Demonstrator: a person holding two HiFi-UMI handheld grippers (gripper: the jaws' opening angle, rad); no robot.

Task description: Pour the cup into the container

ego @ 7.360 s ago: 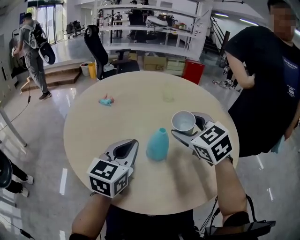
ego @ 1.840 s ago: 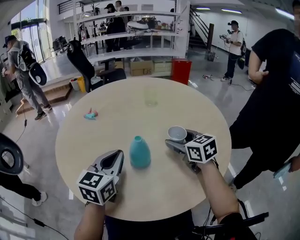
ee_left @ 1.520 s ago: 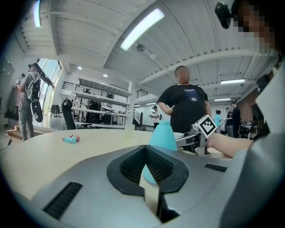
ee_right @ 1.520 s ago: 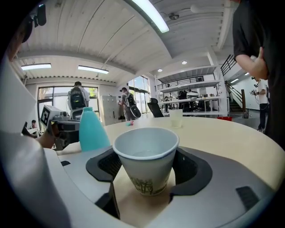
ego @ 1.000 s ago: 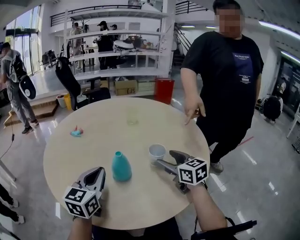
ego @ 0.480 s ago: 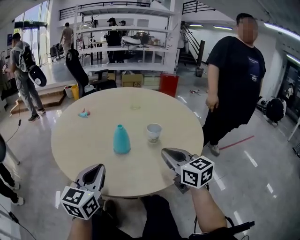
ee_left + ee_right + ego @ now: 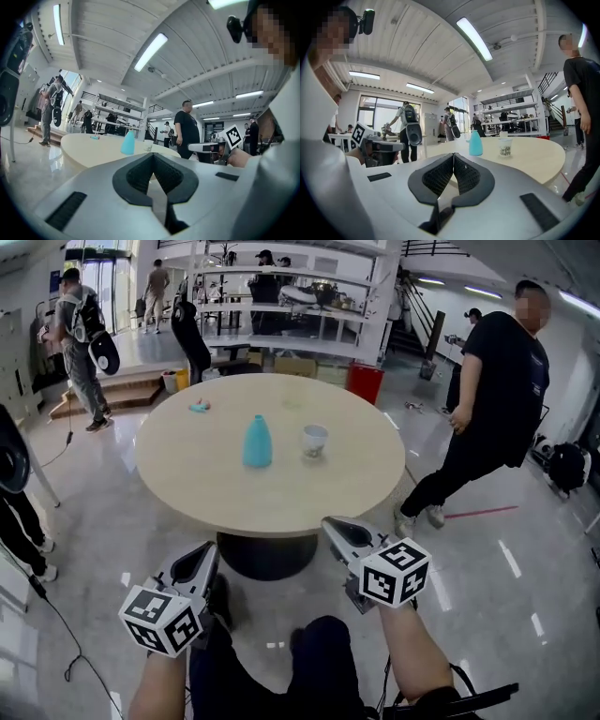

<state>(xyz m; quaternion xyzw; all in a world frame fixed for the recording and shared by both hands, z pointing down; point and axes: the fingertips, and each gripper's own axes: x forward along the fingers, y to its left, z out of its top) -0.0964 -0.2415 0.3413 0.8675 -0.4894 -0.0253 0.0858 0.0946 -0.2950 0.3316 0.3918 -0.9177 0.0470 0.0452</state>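
Note:
A teal vase-shaped container (image 7: 257,442) and a white patterned cup (image 7: 314,440) stand upright side by side on the round beige table (image 7: 272,519), the cup to the right. Both grippers hang over the floor in front of the table, well short of its near edge. My left gripper (image 7: 204,562) is shut and empty. My right gripper (image 7: 335,529) has just closed its jaws with nothing between them. The container (image 7: 476,143) and cup (image 7: 504,147) show far off in the right gripper view beyond the closed right gripper (image 7: 453,156). The left gripper (image 7: 153,155) is also closed on nothing.
A person in black (image 7: 492,399) walks on the floor right of the table. A small pink and teal item (image 7: 198,408) lies at the table's far left. Behind are an office chair (image 7: 192,329), a red bin (image 7: 366,382), shelves and a person with a backpack (image 7: 80,343).
Both grippers have drawn back off the table to over the floor. The right gripper, open beside the cup a second ago, is now shut and empty. The cup stays on the table.

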